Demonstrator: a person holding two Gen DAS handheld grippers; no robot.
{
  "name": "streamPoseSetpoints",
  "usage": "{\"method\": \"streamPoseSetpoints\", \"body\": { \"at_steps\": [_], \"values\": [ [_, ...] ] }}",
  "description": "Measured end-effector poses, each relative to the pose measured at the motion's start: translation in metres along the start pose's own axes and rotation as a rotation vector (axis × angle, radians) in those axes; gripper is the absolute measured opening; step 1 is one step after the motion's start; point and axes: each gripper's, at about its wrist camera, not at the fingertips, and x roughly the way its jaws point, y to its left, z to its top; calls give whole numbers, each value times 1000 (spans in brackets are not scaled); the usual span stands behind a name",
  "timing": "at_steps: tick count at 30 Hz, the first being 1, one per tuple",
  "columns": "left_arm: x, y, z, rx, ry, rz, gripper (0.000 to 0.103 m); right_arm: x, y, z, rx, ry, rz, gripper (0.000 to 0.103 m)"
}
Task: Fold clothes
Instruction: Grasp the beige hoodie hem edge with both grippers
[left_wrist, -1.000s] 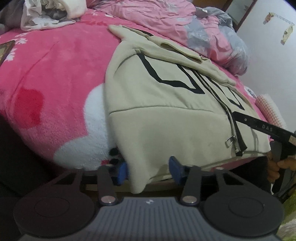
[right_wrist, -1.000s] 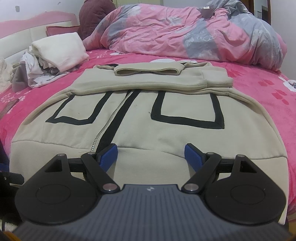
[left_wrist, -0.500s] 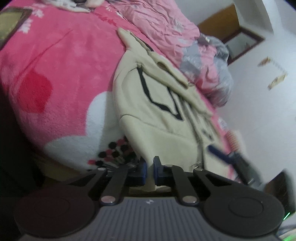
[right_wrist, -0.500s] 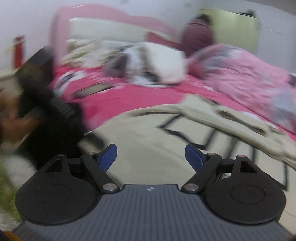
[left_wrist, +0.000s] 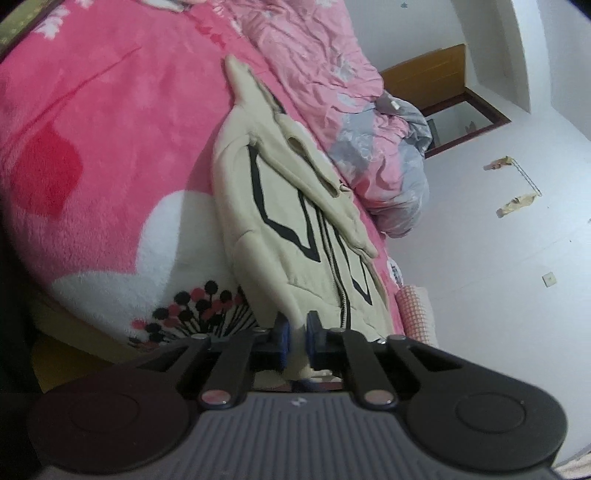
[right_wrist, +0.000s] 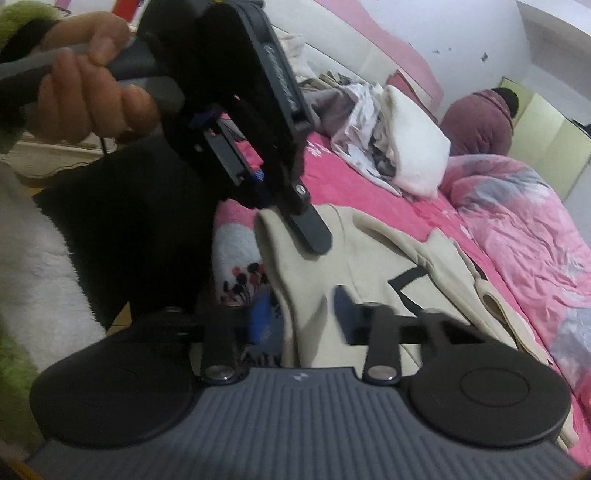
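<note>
Bed (left_wrist: 92, 155) — covered by a bright pink fleece blanket with a white heart and dotted pattern at its near edge. 
Quilt (right_wrist: 524, 221) — pink and grey, rumpled, heaped along the far side of the mattress. 
Beige zip hoodie (left_wrist: 280, 206) — black outlined panels, lying flat on the blanket, sleeves folded across the chest, hem at the bed's near edge. 
Pile of clothes (right_wrist: 399, 147) — white and patterned pieces, near the headboard, well apart from the hoodie. 
Left gripper (left_wrist: 296, 339) — held in a person's hand (right_wrist: 92, 85); jaws have just eased apart slightly, blue pads pinching the hem corner. 
Right gripper (right_wrist: 303, 314) — jaws have just been closing; hem fabric lies between them, but the blurred fingers do not plainly press it.
</note>
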Motion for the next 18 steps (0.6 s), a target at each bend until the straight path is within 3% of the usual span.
{"method": "streamPoseSetpoints", "body": {
  "at_steps": [1, 4, 10, 16, 18],
  "values": [
    [-1, -1, 0, 5, -6, -2, 26, 1, -2, -1, 7, 6, -3, 12],
    [-2, 1, 3, -11, -29, -7, 60, 1, -6, -2, 45, 12, 9, 8],
    [11, 22, 16, -123, -21, -22, 61, 0, -7, -3, 64, -4, 18, 7],
    [38, 17, 18, -91, 41, 20, 41, 1, -10, -2, 85, -20, 20, 7],
    [44, 12, 19, -57, 59, 37, 39, 0, -11, -2, 94, -24, 25, 7]
  ]
}}
